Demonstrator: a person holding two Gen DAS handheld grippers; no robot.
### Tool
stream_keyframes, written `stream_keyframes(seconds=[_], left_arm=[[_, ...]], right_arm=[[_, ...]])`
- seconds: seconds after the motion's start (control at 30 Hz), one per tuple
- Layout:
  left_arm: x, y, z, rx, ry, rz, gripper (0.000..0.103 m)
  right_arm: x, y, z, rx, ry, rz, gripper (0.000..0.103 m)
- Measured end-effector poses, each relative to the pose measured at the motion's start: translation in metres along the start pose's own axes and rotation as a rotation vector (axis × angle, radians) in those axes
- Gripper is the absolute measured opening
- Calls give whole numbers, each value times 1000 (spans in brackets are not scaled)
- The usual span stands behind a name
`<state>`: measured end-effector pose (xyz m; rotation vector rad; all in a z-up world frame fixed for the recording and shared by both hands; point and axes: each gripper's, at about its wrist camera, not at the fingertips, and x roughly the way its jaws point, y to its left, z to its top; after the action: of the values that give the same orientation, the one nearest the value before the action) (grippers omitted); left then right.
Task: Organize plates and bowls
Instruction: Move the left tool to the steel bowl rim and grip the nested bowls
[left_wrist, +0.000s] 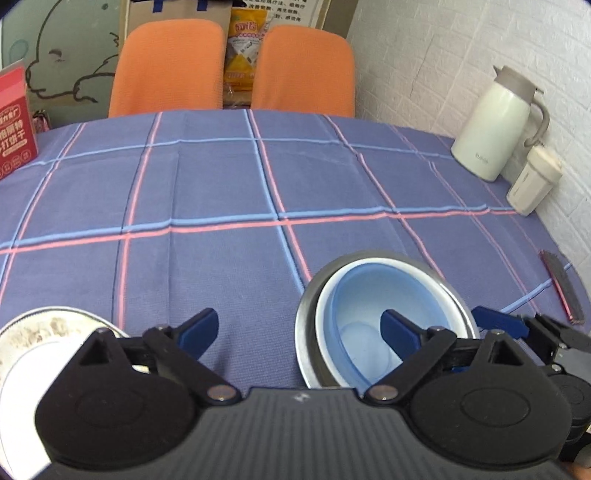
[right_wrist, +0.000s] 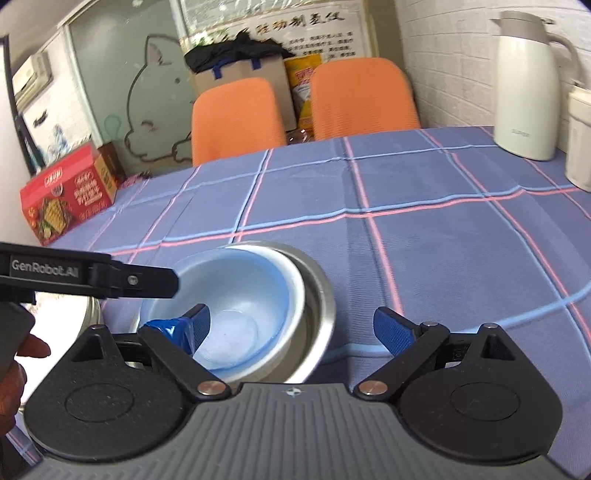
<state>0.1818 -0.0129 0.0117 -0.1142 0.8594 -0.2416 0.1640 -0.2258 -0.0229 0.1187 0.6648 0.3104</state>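
Observation:
A light blue bowl (left_wrist: 365, 314) sits nested in a white bowl (left_wrist: 325, 295), which sits in a metal bowl (left_wrist: 306, 306) on the checked tablecloth. The stack also shows in the right wrist view (right_wrist: 240, 295). My left gripper (left_wrist: 299, 328) is open and empty; its right finger hangs over the blue bowl. A stack of white plates (left_wrist: 33, 343) lies at its lower left. My right gripper (right_wrist: 291, 325) is open and empty, its left finger over the blue bowl. The left gripper's body (right_wrist: 88, 277) crosses that view at left.
A white jug (left_wrist: 495, 125) and a cream tumbler (left_wrist: 533, 181) stand at the far right by the wall. A phone (left_wrist: 561, 284) lies at the right edge. A red box (right_wrist: 66, 195) sits far left. Two orange chairs (left_wrist: 236, 70) stand behind the table.

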Motion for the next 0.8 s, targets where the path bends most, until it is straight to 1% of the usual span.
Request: stream_keyframes(seconds=[0.13, 0.33, 0.37, 0.53, 0.63, 0.67, 0.8], left_arm=[[12, -3, 2, -1, 18, -6, 93], [28, -9, 2, 23, 57, 9, 93], [31, -8, 1, 25, 64, 9, 93], [41, -3, 2, 2, 88, 15, 93], [43, -5, 0, 29, 85, 32, 93], [44, -7, -1, 43, 83, 41, 93], [43, -8, -4, 58, 73, 55, 93]], right_arm=[[16, 4, 4, -75, 48, -26, 83], [30, 4, 3, -92, 104, -20, 83], [32, 4, 1, -91, 115, -21, 84], [29, 4, -3, -98, 82, -18, 85], [25, 1, -12, -91, 28, -14, 86], [24, 1, -13, -89, 24, -17, 86], [27, 7, -4, -63, 83, -64, 85]])
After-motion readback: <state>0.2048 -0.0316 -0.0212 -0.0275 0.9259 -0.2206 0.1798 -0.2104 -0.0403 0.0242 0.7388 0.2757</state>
